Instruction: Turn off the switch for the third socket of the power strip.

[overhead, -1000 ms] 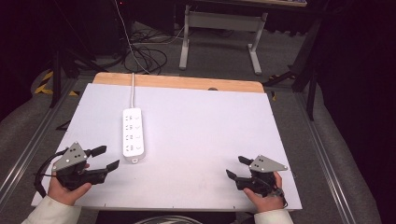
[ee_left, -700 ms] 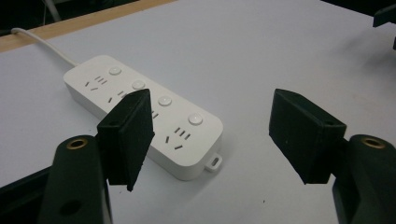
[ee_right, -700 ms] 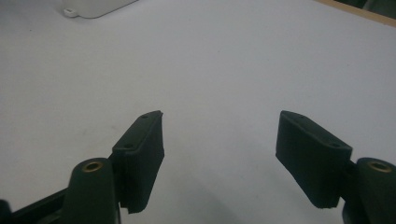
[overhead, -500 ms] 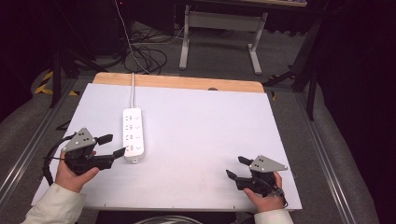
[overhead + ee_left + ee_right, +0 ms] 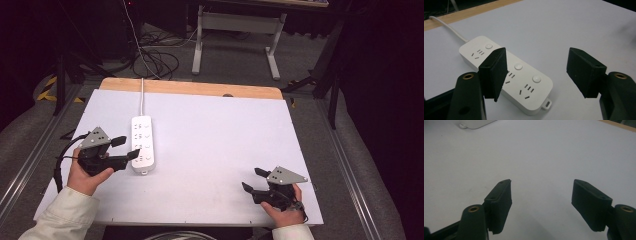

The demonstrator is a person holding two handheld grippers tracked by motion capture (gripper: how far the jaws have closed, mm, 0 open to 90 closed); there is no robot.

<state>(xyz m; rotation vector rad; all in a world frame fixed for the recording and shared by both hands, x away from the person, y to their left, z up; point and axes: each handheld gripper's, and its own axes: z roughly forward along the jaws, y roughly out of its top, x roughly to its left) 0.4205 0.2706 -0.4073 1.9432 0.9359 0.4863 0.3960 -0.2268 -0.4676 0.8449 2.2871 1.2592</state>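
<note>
Left gripper (image 5: 124, 148): advanced to power strip (image 5: 142, 144), now just beside its near end; fingers wide apart, empty. Right gripper (image 5: 252, 179): well apart from strip, unmoved; fingers apart, empty. Strip: flat on table (image 5: 220, 135); likely rigid, light, smooth; grasp across narrow sides.

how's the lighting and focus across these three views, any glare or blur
High view: the white table is evenly lit with no glare, while the surrounding floor falls into deep shadow. Left gripper view: the power strip is sharp enough to show its sockets and buttons; the near jaws look slightly soft. Right gripper view: dimmer and greyer, with soft shadows on the table under the open jaws, and the strip's end sits at the top edge.
</note>
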